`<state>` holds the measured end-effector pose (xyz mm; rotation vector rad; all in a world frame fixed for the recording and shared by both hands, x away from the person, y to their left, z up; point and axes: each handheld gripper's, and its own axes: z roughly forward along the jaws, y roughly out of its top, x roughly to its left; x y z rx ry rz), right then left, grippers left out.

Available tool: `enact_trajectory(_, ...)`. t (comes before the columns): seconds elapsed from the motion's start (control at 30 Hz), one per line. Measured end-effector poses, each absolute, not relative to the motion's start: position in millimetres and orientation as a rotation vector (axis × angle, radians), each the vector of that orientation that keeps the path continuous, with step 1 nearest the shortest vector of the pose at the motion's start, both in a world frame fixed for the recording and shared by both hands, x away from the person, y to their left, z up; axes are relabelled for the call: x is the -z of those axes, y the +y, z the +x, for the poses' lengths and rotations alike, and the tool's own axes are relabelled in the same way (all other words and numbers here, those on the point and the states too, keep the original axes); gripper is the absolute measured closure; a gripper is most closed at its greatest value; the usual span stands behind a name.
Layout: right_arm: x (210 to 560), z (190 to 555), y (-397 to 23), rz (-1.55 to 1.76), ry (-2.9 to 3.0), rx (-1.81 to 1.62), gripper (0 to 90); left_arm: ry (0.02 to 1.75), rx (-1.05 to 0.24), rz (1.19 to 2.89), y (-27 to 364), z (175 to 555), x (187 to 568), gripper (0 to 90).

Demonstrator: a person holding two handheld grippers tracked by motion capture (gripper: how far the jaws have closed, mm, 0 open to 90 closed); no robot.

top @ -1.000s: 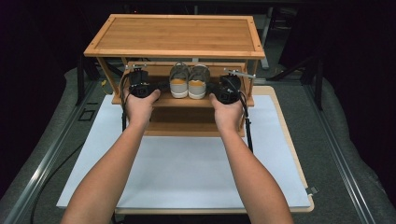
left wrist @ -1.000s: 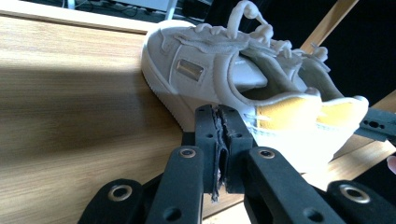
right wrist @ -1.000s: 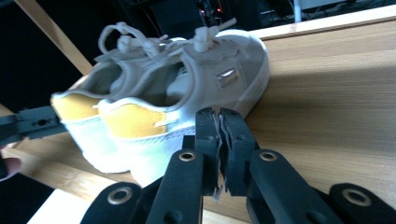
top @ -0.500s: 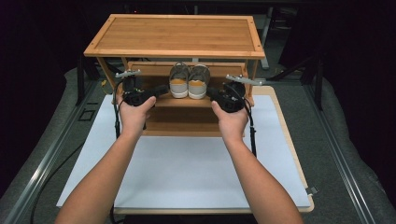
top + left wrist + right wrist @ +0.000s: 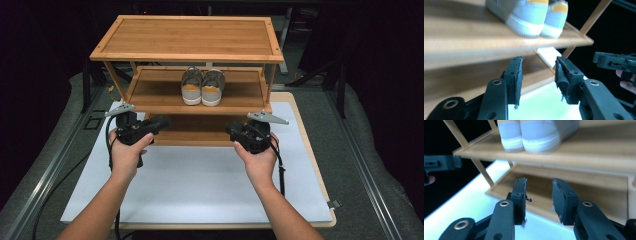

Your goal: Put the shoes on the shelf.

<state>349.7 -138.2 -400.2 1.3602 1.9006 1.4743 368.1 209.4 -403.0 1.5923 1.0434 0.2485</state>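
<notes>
Both grippers, left (image 5: 159, 123) and right (image 5: 232, 129), hang before the rack (image 5: 187, 37), jaws just spreading with nothing between them (clear of the wood). Shoes (image 5: 202, 87) sit mid-shelf; the mat (image 5: 200, 190) lies below.

White mat (image 5: 200, 185) lies bare before the wooden rack (image 5: 187, 37); shoes (image 5: 202, 87) block the middle shelf's centre
</notes>
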Motion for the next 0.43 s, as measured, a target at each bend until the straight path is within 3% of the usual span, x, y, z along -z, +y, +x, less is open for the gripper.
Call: enact_trajectory(0.43, 461, 313, -157, 1.383, 1.925, -1.42, 51.9, 1.021, -0.305, 1.689, 221, 337, 458, 48.1)
